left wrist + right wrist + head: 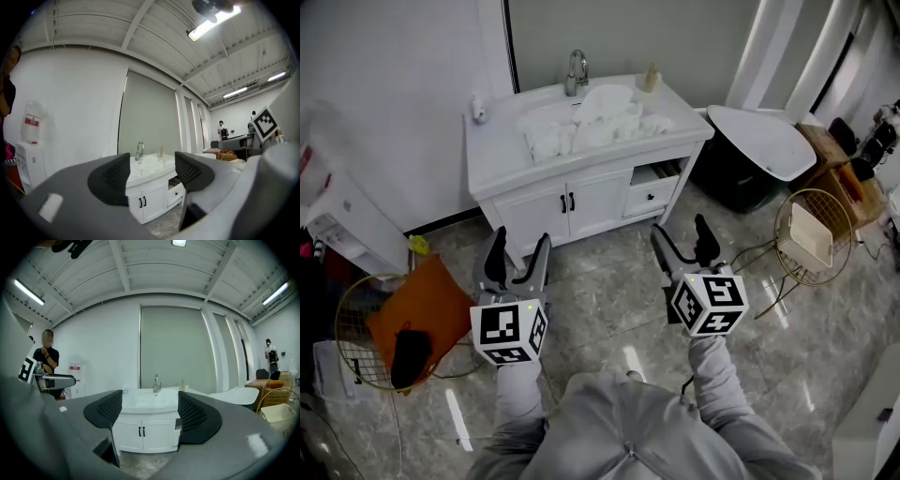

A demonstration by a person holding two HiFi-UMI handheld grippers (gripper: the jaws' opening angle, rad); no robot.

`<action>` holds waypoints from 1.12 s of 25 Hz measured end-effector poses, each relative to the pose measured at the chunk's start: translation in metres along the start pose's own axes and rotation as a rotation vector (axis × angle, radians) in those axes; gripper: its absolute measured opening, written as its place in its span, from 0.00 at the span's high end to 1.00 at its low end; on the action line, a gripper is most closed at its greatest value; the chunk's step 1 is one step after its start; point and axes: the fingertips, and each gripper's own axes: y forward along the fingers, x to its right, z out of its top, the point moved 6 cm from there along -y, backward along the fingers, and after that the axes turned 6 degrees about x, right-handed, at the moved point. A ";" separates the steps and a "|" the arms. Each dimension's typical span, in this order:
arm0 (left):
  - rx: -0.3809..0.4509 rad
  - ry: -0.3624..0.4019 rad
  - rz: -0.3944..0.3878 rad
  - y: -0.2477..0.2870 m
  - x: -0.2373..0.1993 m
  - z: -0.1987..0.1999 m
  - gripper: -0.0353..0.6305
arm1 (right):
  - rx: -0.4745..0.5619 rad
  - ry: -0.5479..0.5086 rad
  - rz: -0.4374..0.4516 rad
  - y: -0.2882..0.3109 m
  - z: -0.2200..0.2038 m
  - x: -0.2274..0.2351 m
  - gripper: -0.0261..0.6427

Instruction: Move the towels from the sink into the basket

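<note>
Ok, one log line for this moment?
stage: pre-grasp | left tongs: open, empty | right tongs: open, empty | towels: heaped on vanity top, untouched

Head view looks down; both gripper views share the sink [494,155]

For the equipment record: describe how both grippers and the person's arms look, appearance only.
The left gripper and right gripper match: grey bodies, two dark jaws with black ribbed pads, and a white cube bearing black square markers. Both arms wear light grey sleeves.
</note>
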 end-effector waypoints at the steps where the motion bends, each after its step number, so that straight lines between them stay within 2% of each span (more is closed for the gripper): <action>1: 0.000 0.000 -0.001 0.001 -0.001 0.000 0.42 | 0.004 0.005 -0.001 0.001 0.000 0.000 0.40; 7: -0.006 0.008 -0.018 0.003 -0.009 -0.005 0.42 | 0.006 0.008 -0.010 0.002 -0.002 -0.004 0.40; 17: -0.052 0.005 -0.096 0.028 -0.032 -0.026 0.42 | -0.025 -0.040 -0.100 0.008 -0.012 -0.003 0.40; 22: -0.057 0.013 -0.111 0.076 -0.021 -0.041 0.42 | -0.019 -0.042 -0.102 0.042 -0.020 0.028 0.40; 28: -0.091 0.028 -0.087 0.154 0.001 -0.056 0.42 | -0.038 -0.041 -0.045 0.110 -0.028 0.082 0.40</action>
